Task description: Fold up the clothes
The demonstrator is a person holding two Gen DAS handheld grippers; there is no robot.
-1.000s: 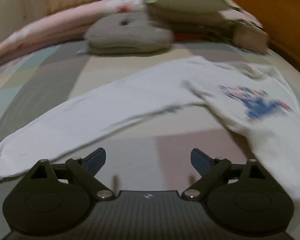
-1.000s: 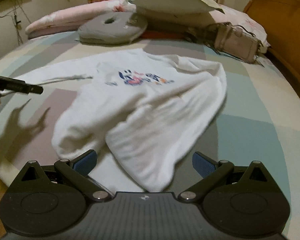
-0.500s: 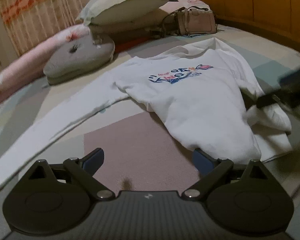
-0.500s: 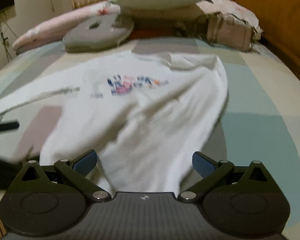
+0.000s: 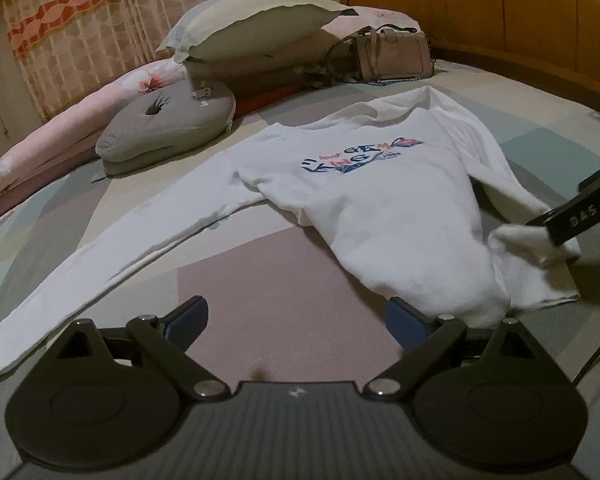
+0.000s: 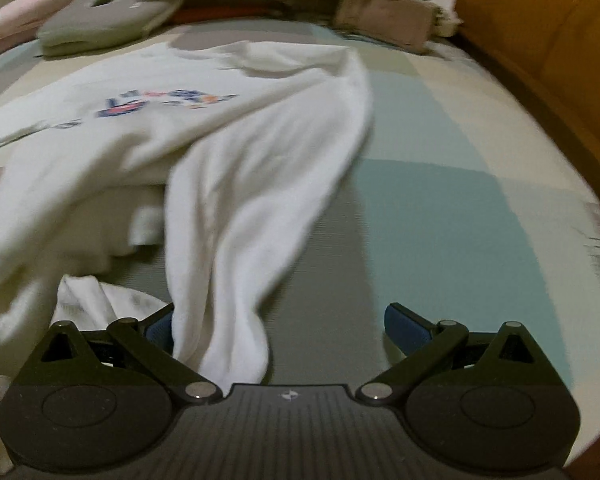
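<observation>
One white sweatshirt (image 5: 384, 216) is laid front-up on the patchwork bed cover (image 5: 260, 280), its collar turned toward the pillows (image 5: 256, 24) and its hem toward the cameras, so the long axis of the body runs from the foot of the bed to its head. A blue and red printed logo (image 5: 360, 156) is seen across the chest. One sleeve (image 5: 112, 256) is stretched out flat and straight to the left of the left wrist view; the other sleeve (image 6: 260, 184) is folded down along the body, its cuff draped between the fingers of the right tongs (image 6: 288, 328), touching the left finger. The hem area is bunched and rumpled.

Both pairs of tongs are held spread wide, nothing clamped: the left tongs (image 5: 296, 320) are poised over bare cover near the hem. Compared with half a second ago, the right tongs have been brought lower and closer, so the folded sleeve's cuff now lies between the fingers, while the left wrist view is almost unchanged. A grey cushion (image 5: 168, 120) and a handbag (image 5: 388, 56) are seen beyond the collar.
</observation>
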